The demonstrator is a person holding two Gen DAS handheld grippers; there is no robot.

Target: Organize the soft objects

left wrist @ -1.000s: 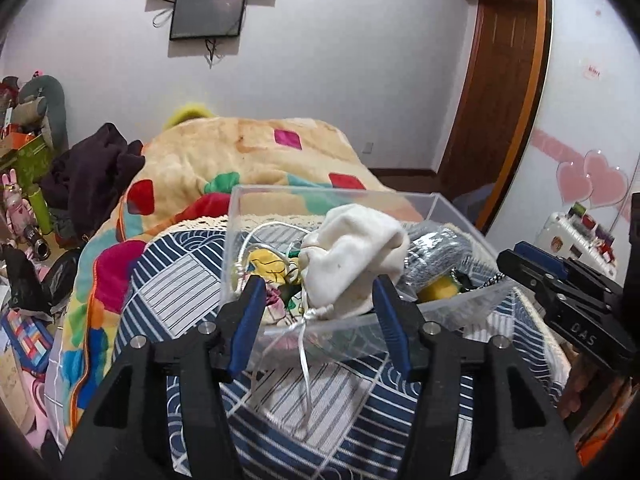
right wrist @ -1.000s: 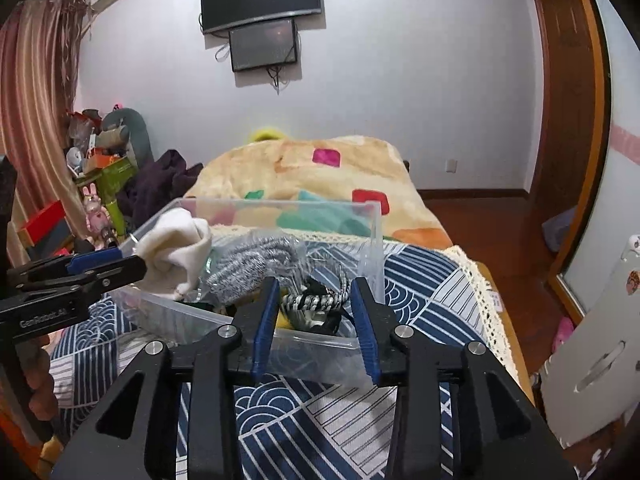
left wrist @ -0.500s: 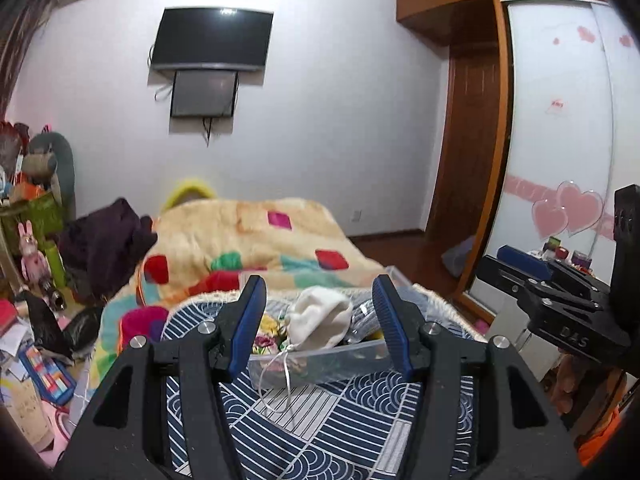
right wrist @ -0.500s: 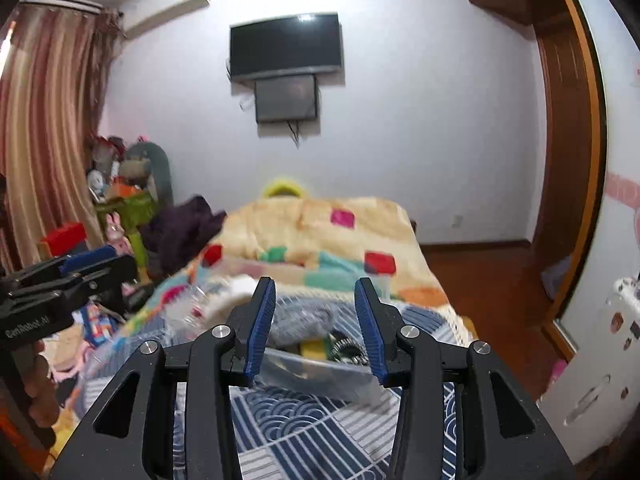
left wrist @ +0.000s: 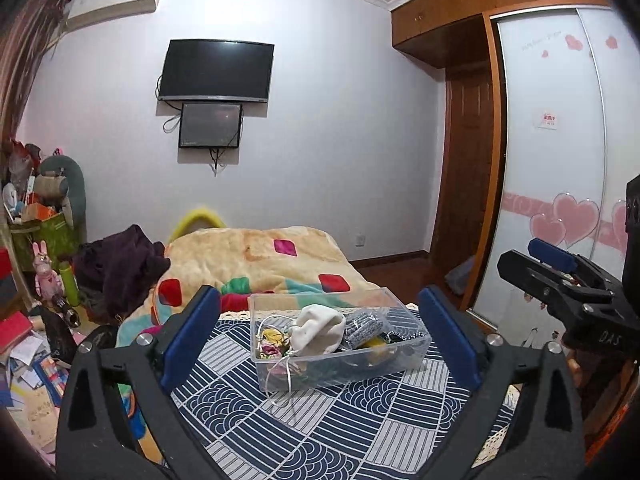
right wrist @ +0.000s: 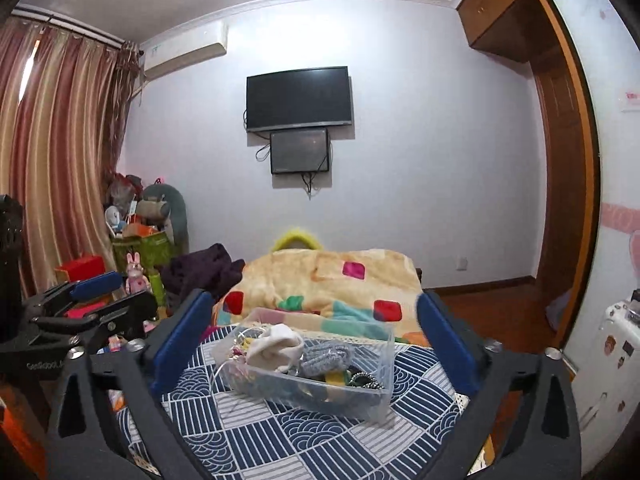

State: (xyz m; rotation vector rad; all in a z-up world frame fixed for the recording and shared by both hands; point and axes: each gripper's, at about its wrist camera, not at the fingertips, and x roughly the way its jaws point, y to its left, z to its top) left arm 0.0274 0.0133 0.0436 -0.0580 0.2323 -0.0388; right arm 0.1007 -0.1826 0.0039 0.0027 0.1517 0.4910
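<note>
A clear plastic box (left wrist: pixel 396 366) stands on the blue-and-white patterned cloth (left wrist: pixel 320 432). It holds a cream pouch (left wrist: pixel 318 330), a grey knitted piece (left wrist: pixel 366 326) and small colourful soft items. A white cord hangs over its front wall. The box also shows in the right wrist view (right wrist: pixel 320 392). My left gripper (left wrist: pixel 320 340) is open and empty, held back from the box. My right gripper (right wrist: pixel 312 344) is open and empty, also back from the box. Each gripper shows at the edge of the other's view.
A bed with a beige patched blanket (left wrist: pixel 256 256) lies behind the cloth. A dark garment (left wrist: pixel 120 268) lies at its left. Toys and books clutter the floor at left (left wrist: pixel 36 320). A wardrobe with pink hearts (left wrist: pixel 560 220) stands right. A TV (left wrist: pixel 216 72) hangs on the wall.
Both grippers have pulled back and up from the box, which now looks smaller and farther. Both jaws have opened wider.
</note>
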